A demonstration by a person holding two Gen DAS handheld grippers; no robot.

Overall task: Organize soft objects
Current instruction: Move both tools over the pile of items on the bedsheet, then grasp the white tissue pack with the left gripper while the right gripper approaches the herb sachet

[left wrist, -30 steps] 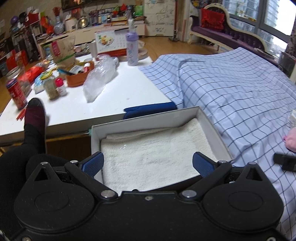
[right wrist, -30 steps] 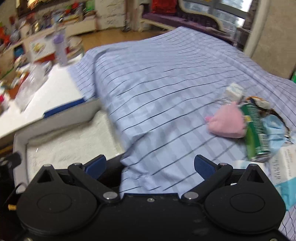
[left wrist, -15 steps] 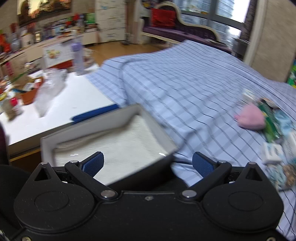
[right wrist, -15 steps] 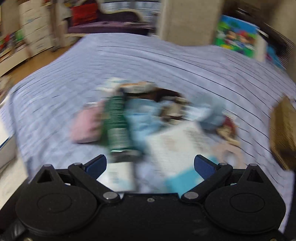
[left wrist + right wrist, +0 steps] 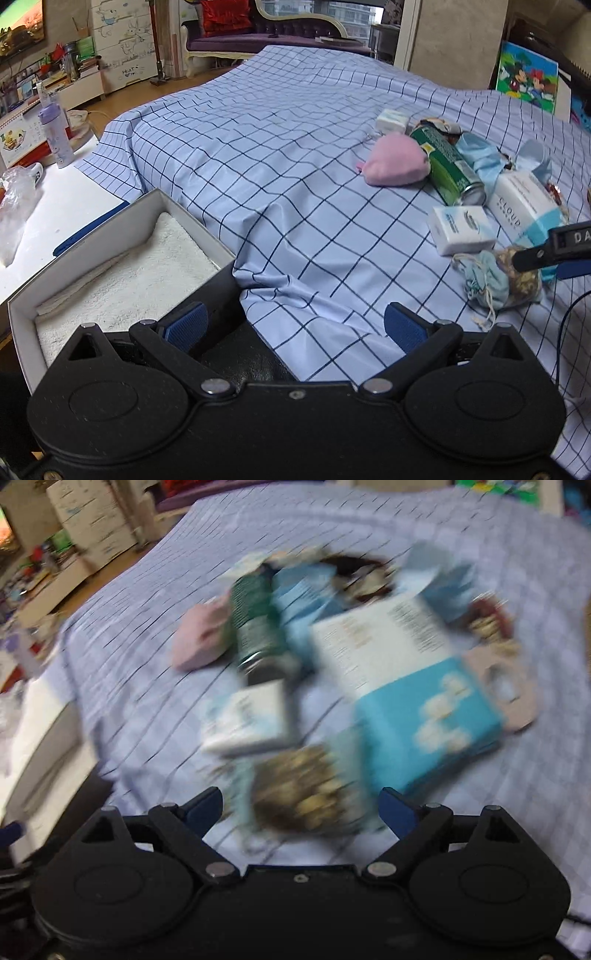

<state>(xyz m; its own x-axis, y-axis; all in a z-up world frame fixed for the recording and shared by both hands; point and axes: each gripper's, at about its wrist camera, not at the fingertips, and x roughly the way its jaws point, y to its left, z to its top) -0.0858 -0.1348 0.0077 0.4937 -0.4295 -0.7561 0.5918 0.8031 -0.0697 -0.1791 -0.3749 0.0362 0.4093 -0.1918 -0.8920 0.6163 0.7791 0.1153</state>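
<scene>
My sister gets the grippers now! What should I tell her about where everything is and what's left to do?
Left hand-held gripper: open, empty, hanging between the towel-lined white box and the bed.
Right hand-held gripper: open, empty, over the floral drawstring pouch; that view is blurred.
On the checked sheet: pink pouch, green can, two small tissue packs, a large tissue pack, blue cloths.
Done: nothing in the box except its towel.
Left: move the soft things into the box; the floral pouch looks nearest.

Open checked sheet [image 5: 295, 155] lies ahead of my left tongs [image 5: 293, 326]. My right tongs [image 5: 301, 812] face clutter: pouch [image 5: 303, 794] between the fingers, box [image 5: 406, 686], can [image 5: 255, 627] crowding behind.
</scene>
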